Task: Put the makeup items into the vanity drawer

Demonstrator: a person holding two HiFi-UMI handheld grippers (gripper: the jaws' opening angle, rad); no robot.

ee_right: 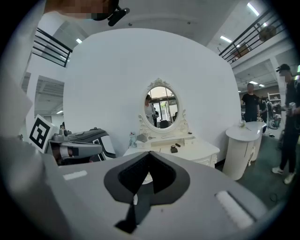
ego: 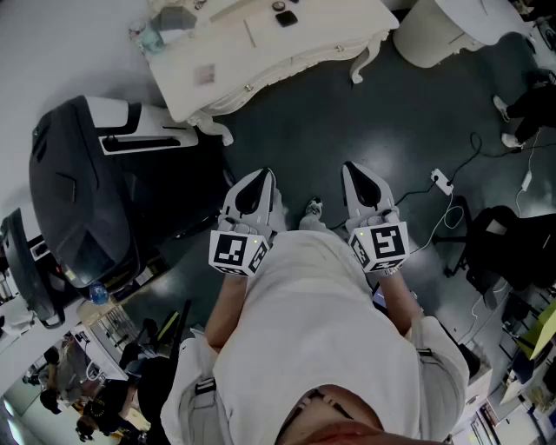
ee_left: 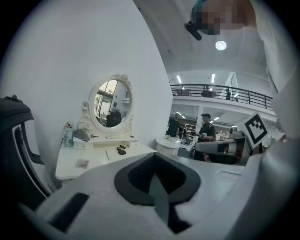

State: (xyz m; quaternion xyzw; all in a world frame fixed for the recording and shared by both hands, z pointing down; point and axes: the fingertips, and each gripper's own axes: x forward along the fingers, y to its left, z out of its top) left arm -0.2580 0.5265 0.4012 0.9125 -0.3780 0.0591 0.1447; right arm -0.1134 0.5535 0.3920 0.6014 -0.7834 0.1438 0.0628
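A white vanity table (ego: 252, 61) stands ahead across the dark floor, with an oval mirror (ee_right: 161, 110) on it. On its top lie small dark makeup items (ego: 285, 17) (ee_left: 121, 151) (ee_right: 174, 149), a flat card-like item (ego: 205, 75) and a teal bottle (ego: 152, 39) (ee_left: 68, 137). My left gripper (ego: 263, 174) (ee_left: 157, 187) and right gripper (ego: 354, 167) (ee_right: 145, 187) are held close to my body, side by side, pointing at the vanity from well short of it. Both are shut, jaws together, with nothing between them.
A black massage chair (ego: 78, 191) stands left of the vanity. To its right is a white round pedestal table (ego: 443, 30) (ee_right: 243, 145). Cables and a power strip (ego: 441, 181) lie on the floor at right, near a black chair (ego: 508, 243). People stand in the background (ee_left: 205, 129).
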